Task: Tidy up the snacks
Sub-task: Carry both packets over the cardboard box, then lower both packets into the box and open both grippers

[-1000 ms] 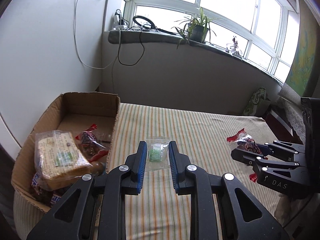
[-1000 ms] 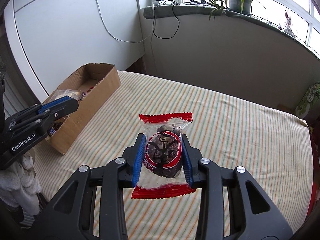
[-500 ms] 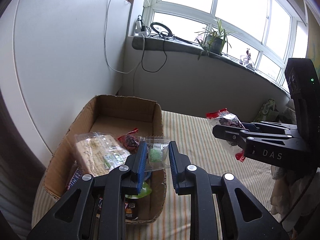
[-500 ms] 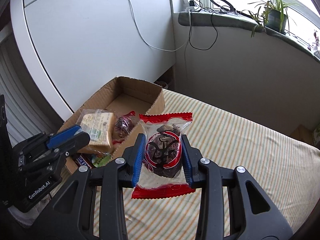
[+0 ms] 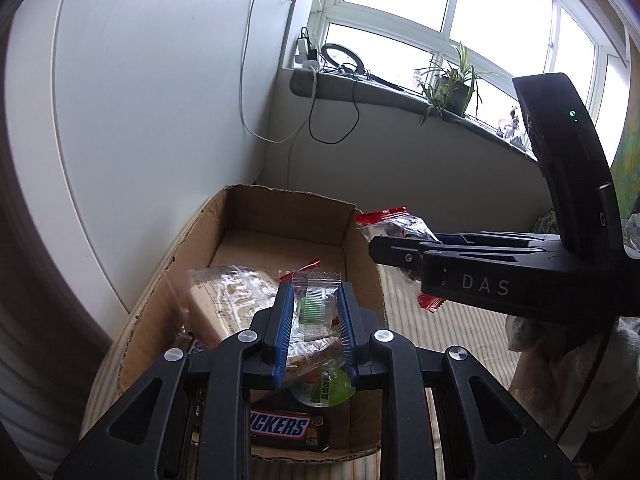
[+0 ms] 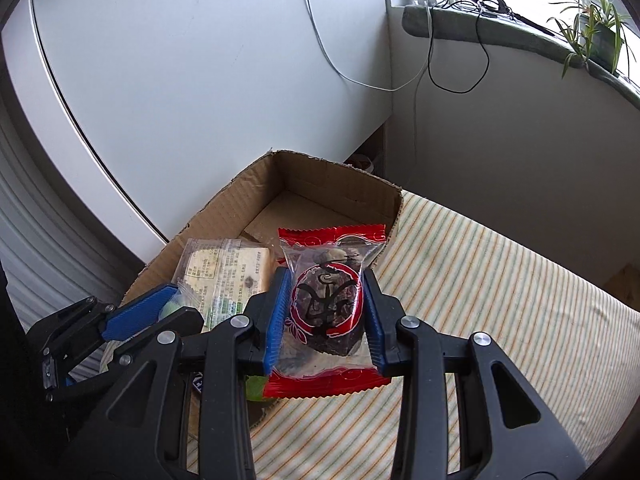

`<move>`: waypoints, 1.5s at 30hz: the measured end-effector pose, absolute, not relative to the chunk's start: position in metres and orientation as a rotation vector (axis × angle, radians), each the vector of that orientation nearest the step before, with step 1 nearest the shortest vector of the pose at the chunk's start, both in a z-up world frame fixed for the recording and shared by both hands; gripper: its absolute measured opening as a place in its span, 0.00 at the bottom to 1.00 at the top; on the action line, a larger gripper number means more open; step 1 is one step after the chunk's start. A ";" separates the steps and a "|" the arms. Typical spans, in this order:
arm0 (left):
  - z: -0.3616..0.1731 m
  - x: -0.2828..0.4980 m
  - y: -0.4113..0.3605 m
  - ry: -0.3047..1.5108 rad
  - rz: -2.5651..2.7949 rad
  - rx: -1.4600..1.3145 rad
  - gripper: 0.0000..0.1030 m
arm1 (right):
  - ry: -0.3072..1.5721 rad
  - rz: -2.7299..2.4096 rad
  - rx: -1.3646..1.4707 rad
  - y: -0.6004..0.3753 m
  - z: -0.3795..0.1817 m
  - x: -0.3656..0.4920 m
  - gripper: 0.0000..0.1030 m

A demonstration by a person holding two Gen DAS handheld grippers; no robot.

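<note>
My left gripper (image 5: 315, 300) is shut on a small clear packet with a green candy (image 5: 314, 307) and holds it above the open cardboard box (image 5: 288, 204). My right gripper (image 6: 325, 280) is shut on a red-edged clear snack pack (image 6: 326, 304), held over the box's right wall (image 6: 344, 188). The box holds a pale cracker pack (image 6: 224, 270), a Snickers bar (image 5: 286, 429), a green jelly cup (image 5: 326, 390) and another red-wrapped snack (image 5: 298, 271). The right gripper shows in the left wrist view (image 5: 378, 249), and the left gripper's fingers (image 6: 136, 312) in the right wrist view.
The box sits at the left end of a striped cloth surface (image 6: 500, 280), next to a white wall (image 6: 200, 80). A grey windowsill (image 6: 500, 28) holds a potted plant (image 6: 596, 36) and cables. White fabric (image 5: 560, 360) lies at the right.
Both grippers have moved left from over the striped cloth toward the box, each still holding its snack. The box is now closer and directly beneath them.
</note>
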State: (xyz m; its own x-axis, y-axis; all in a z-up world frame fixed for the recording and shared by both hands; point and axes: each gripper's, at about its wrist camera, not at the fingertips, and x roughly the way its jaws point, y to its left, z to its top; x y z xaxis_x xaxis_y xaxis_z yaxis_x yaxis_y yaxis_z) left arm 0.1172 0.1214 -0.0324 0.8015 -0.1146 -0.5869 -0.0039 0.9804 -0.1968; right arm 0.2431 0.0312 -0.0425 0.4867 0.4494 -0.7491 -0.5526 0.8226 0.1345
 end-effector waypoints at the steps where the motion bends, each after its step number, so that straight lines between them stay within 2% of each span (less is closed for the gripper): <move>1: -0.033 0.117 0.122 0.639 -0.058 -0.189 0.20 | 0.874 0.616 -0.133 0.034 -0.045 0.244 0.35; 17: -0.037 0.117 0.133 0.649 -0.048 -0.215 0.21 | 0.896 0.647 -0.140 0.050 -0.055 0.250 0.36; 18: -0.037 0.117 0.133 0.649 -0.047 -0.215 0.21 | 0.895 0.646 -0.144 0.051 -0.055 0.249 0.38; 20: -0.037 0.117 0.134 0.651 -0.046 -0.216 0.21 | 0.888 0.641 -0.149 0.052 -0.053 0.248 0.58; 22: -0.037 0.116 0.133 0.653 -0.046 -0.214 0.25 | 0.870 0.633 -0.151 0.052 -0.051 0.247 0.66; 25: -0.037 0.115 0.133 0.650 -0.042 -0.209 0.35 | 0.863 0.633 -0.153 0.053 -0.049 0.246 0.66; 31: -0.036 0.113 0.133 0.646 -0.039 -0.206 0.37 | 0.862 0.626 -0.157 0.050 -0.047 0.243 0.70; 32: -0.035 0.113 0.133 0.647 -0.038 -0.207 0.39 | 0.861 0.626 -0.155 0.049 -0.046 0.242 0.70; 34: -0.035 0.112 0.134 0.645 -0.037 -0.212 0.50 | 0.859 0.625 -0.155 0.046 -0.044 0.240 0.71; 38: -0.031 0.108 0.135 0.637 -0.031 -0.214 0.52 | 0.840 0.617 -0.164 0.041 -0.037 0.234 0.71; 40: -0.029 0.105 0.134 0.633 -0.024 -0.208 0.61 | 0.828 0.615 -0.165 0.038 -0.032 0.230 0.71; 42: -0.027 0.103 0.134 0.628 -0.017 -0.208 0.63 | 0.815 0.614 -0.168 0.035 -0.027 0.225 0.72; 45: -0.024 0.099 0.133 0.620 -0.003 -0.202 0.68 | 0.796 0.607 -0.171 0.030 -0.021 0.218 0.84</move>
